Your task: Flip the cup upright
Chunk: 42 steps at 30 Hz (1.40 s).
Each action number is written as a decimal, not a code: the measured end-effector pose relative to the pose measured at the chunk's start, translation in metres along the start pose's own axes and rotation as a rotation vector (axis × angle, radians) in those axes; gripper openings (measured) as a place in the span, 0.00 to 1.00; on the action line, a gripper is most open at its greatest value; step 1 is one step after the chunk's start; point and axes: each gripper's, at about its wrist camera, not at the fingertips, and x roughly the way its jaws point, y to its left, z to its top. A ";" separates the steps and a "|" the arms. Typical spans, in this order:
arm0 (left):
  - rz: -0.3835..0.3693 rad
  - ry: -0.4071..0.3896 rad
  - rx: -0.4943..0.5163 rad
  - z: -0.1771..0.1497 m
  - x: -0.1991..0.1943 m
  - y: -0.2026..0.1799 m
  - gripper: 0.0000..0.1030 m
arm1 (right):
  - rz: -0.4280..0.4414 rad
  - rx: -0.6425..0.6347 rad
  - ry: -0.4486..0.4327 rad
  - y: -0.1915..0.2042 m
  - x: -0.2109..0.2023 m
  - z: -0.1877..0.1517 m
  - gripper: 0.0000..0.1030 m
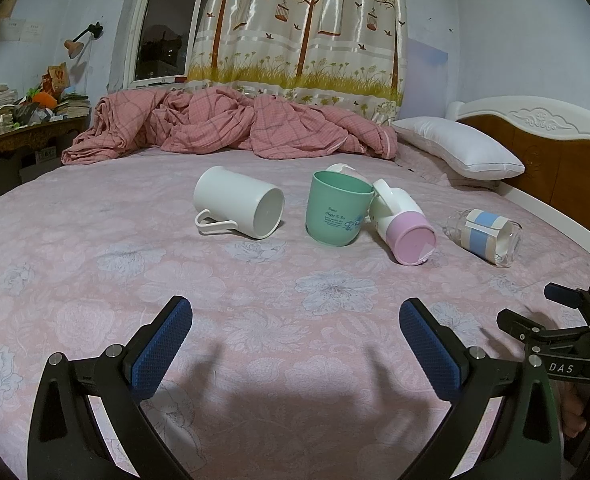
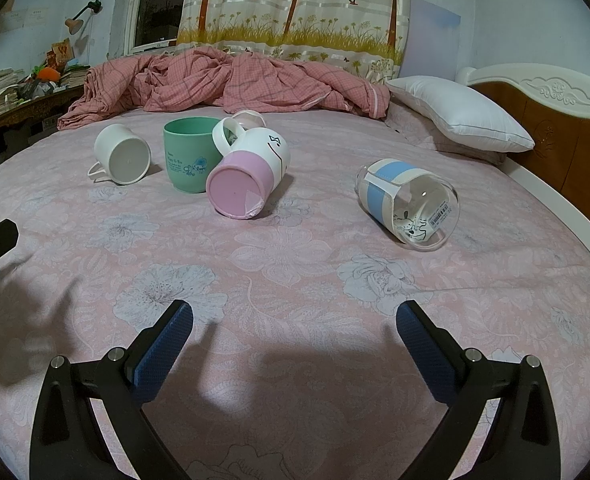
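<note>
Glass cup (image 2: 409, 202) on side on bed (image 2: 295, 280), 1 o'clock from right gripper (image 2: 295, 334); both grippers spread wide, empty; left gripper (image 1: 295, 332) trails.

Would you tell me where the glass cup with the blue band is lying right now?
The glass cup lies on its side on the bed, right of the pink-bottomed mug, apart from it, toward the pillow.

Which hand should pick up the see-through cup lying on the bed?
Probably right. The glass cup lies on its side nearest the open right tool; for the left tool it sits far off to the side.
</note>
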 end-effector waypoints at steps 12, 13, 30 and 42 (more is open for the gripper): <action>0.000 0.001 0.000 0.000 0.000 0.000 1.00 | 0.000 -0.001 0.001 0.001 0.000 0.000 1.00; 0.000 0.002 0.000 0.000 0.000 0.000 1.00 | -0.001 -0.001 0.001 0.001 0.000 0.000 1.00; -0.001 0.001 0.002 -0.010 0.006 0.004 1.00 | 0.005 0.022 -0.003 0.000 -0.002 0.002 1.00; -0.011 0.040 -0.022 -0.018 0.007 0.015 1.00 | -0.037 0.119 0.147 -0.075 0.034 0.051 1.00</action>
